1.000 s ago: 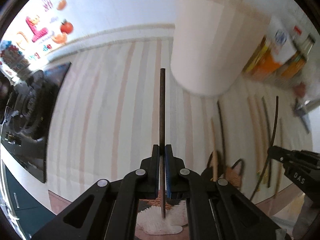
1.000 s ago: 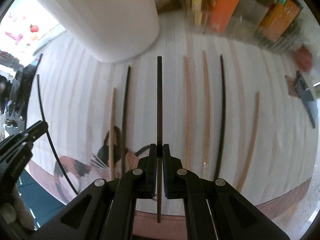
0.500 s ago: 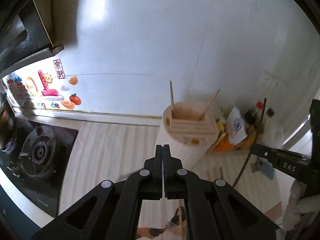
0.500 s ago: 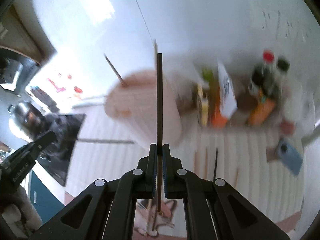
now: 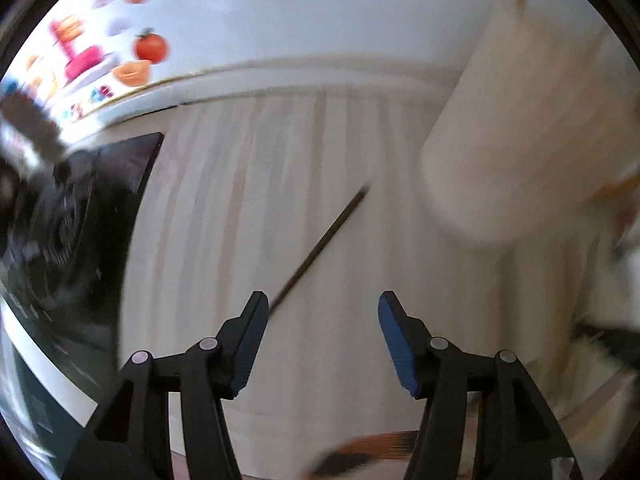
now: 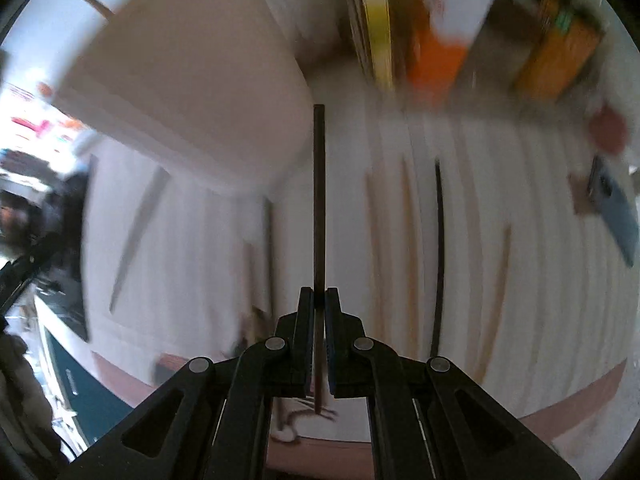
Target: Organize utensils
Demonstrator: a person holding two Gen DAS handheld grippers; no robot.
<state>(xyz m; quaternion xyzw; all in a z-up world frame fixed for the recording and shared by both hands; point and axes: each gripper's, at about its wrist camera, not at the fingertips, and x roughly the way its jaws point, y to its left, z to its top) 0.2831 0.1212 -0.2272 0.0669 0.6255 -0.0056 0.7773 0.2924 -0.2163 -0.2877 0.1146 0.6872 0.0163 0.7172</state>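
Both wrist views steeply down, sharing striped cloth (image 5: 360,360).

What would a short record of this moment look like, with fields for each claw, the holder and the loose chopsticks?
left claw: jaws apart, just been opening, nothing between them
dark chopstick: lies slanted on the striped mat, ahead of the left claw, not gripped
right claw: shut on a dark chopstick that sticks straight out ahead
holder: tall pale tub on the mat, sticks poking out of its top
loose chopsticks: several, dark and wooden, lying in a row to the right of the holder
picture: blurred
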